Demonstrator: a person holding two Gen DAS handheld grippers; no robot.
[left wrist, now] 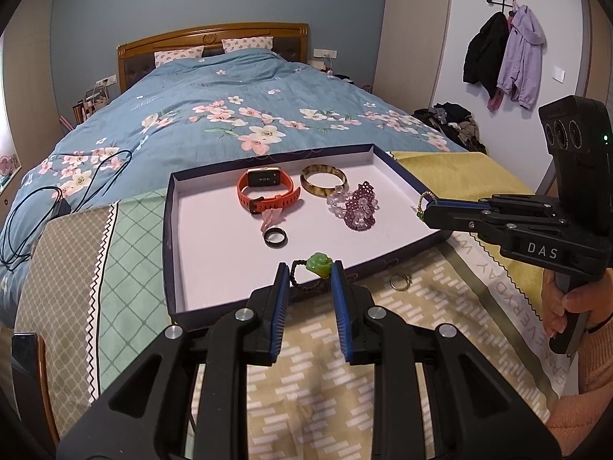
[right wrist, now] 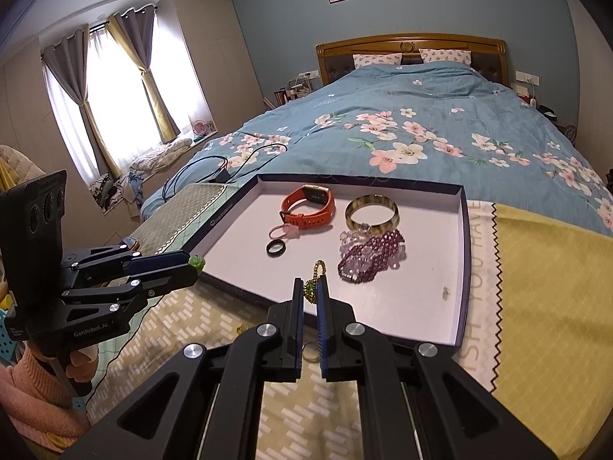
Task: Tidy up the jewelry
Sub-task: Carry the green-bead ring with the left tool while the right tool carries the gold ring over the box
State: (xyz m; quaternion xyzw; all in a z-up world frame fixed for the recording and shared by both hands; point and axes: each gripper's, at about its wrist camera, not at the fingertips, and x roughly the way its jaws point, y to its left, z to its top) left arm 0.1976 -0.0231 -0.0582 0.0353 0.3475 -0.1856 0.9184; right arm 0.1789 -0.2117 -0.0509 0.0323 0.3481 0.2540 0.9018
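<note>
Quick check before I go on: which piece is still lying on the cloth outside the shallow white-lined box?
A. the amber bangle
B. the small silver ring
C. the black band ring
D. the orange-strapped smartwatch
B: the small silver ring lies on the patterned cloth just outside the near wall of the shallow white-lined box, while the watch, black ring and bangle all sit inside it.

Both wrist views look down close over the shared tray [left wrist: 268, 230]; bed [right wrist: 421, 122] beyond.
</note>
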